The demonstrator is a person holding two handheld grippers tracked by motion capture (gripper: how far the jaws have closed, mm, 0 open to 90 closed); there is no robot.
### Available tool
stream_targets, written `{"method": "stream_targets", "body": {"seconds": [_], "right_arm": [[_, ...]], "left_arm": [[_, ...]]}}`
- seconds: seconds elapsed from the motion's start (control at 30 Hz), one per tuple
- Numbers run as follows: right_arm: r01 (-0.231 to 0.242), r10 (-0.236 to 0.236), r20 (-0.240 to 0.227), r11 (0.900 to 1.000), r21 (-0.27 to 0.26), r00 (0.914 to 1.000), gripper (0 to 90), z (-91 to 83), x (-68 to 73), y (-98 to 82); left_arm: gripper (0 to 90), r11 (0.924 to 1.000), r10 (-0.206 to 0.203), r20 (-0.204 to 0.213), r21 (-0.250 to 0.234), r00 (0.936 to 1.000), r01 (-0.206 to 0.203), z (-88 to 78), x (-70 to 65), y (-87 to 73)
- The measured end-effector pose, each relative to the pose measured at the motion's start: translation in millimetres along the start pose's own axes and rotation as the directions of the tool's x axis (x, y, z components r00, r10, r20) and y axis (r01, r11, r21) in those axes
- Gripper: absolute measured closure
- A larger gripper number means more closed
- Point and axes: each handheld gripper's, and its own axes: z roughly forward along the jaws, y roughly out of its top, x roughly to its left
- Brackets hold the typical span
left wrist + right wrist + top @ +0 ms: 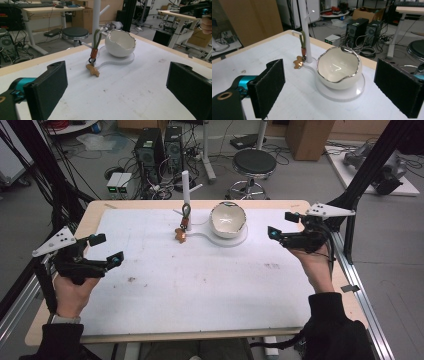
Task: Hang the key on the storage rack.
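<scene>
A white egg-shaped bowl with a gold rim sits on a round white base at the far middle of the table. Left of it rises a white peg stand. An olive strap with an orange clasp hangs from a low peg. Its brown charm touches the table. My left gripper is open at the table's left edge. My right gripper is open, just right of the bowl. Both hold nothing.
The white mat covers most of the wooden table. Beyond the far edge stand a black stool, two computer towers and a cardboard box. Black frame posts rise at both sides.
</scene>
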Motion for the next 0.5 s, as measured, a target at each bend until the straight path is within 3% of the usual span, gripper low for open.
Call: {"method": "stream_targets", "body": {"seconds": [0.17,0.3,0.4,0.5], "right_arm": [[-0.017,0.017,-0.001,1.000,-0.027,0.9999,9.2,-26.2,-4.1,-14.6],[-0.009,0.010,0.030,0.999,-0.037,0.9995,9.2,-42.7,-4.9,-24.6],[-0.034,0.036,0.038,0.998,-0.045,0.9987,9.2,-60.8,-10.8,-35.3],[-0.026,0.029,0.070,0.998,-0.052,0.9971,9.2,-67.9,-12.1,-42.1]], "left_arm": [[3.9,1.0000,-0.006,-0.002,0.000,1.0000,0.006,4.8,2.6,0.4],[3.9,0.9999,-0.010,-0.002,-0.005,0.9999,0.010,5.7,3.4,0.3],[3.9,0.9999,-0.012,-0.003,-0.005,0.9999,0.012,5.3,3.5,0.3],[3.9,0.9999,-0.010,-0.006,-0.007,0.9999,0.010,4.0,3.9,0.5]]}}
